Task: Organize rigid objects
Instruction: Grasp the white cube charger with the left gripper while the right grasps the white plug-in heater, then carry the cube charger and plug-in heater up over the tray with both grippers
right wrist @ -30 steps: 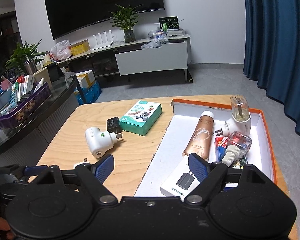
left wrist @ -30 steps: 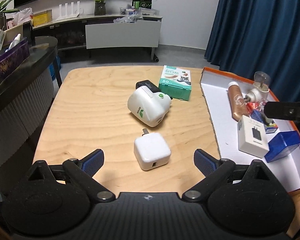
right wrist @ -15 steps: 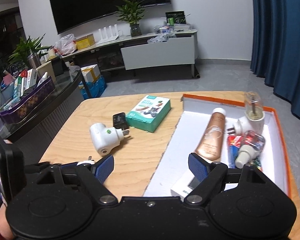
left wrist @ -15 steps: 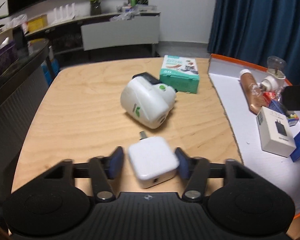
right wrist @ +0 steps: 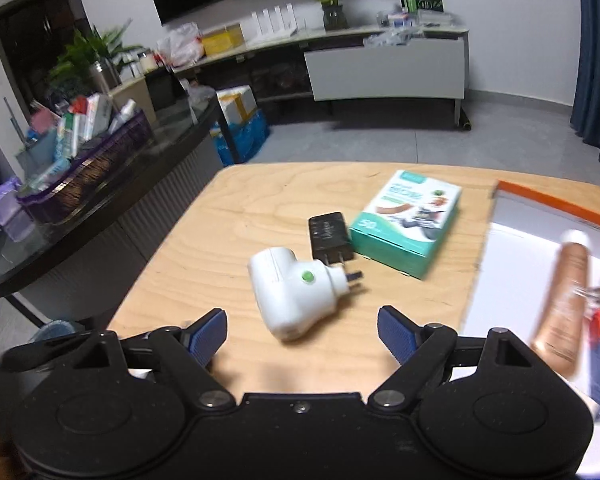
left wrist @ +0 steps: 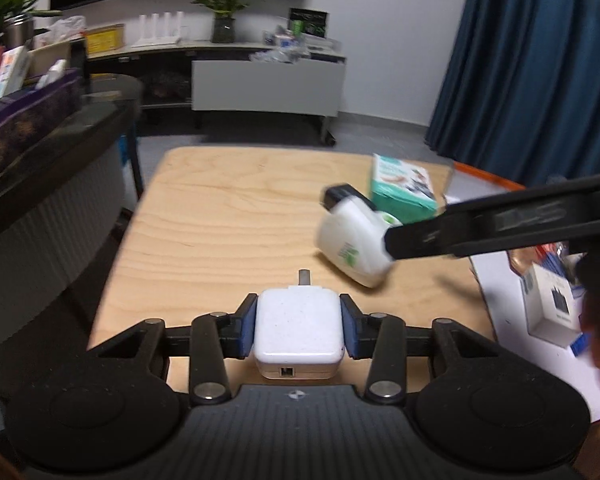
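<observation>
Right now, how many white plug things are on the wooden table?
2: a square white charger pinched in the left claw, and a rounded white plug-in just ahead of the open right claw.

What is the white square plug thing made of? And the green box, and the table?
White square charger: smooth, faintly glossy shell, probably hard plastic. Teal-green flat box: printed pictures and sharp folded edges, likely cardboard. Pale table: wavy grain lines, looks like wood or plywood.
</observation>
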Demonstrator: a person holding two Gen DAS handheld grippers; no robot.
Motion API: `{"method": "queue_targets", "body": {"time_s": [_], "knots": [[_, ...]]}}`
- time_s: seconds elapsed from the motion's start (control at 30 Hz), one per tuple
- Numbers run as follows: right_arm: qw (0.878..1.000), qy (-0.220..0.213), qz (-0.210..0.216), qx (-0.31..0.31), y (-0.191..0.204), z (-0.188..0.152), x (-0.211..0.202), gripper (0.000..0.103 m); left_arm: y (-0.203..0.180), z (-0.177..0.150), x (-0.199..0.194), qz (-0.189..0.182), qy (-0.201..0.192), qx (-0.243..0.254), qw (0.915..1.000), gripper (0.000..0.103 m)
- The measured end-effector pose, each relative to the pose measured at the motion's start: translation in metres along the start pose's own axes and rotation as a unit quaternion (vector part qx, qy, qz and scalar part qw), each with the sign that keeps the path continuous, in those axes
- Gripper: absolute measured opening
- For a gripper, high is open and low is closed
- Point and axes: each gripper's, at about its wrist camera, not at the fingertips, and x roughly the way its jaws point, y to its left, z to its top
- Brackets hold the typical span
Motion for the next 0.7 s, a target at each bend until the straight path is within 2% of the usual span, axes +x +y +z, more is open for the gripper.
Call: {"method": "queue_targets", "body": {"time_s": [0.07, 0.3, 0.37, 0.4, 0.5, 0.7], "knots": [[1.0, 0.01, -0.002, 0.0, 0.004, 0.005, 0.018, 0.098, 0.007, 0.002, -0.003, 0.009, -0.006, -0.005, 0.9999, 0.042], [0.998, 0.046, -0.048, -0.013, 0.012, 0.013, 0.071, 0.1, 0.021, 0.005, -0.002, 0.017, -0.012, -0.028, 0.9994, 0.042], [0.998, 0.033, -0.044, -0.02, 0.014, 0.012, 0.072, 0.099, 0.02, 0.006, -0.001, 0.016, -0.014, -0.03, 0.9993, 0.042], [0.998, 0.027, -0.043, -0.021, 0.014, 0.011, 0.071, 0.093, 0.021, 0.006, -0.002, 0.015, -0.015, -0.031, 0.9993, 0.042], [0.999, 0.018, -0.044, -0.011, 0.011, 0.009, 0.064, 0.092, 0.021, 0.007, -0.002, 0.013, -0.017, -0.035, 0.9992, 0.042], [0.998, -0.009, -0.055, -0.008, 0.009, 0.008, 0.023, 0.088, 0.011, 0.011, -0.007, 0.016, -0.024, -0.028, 0.9992, 0.042]]}}
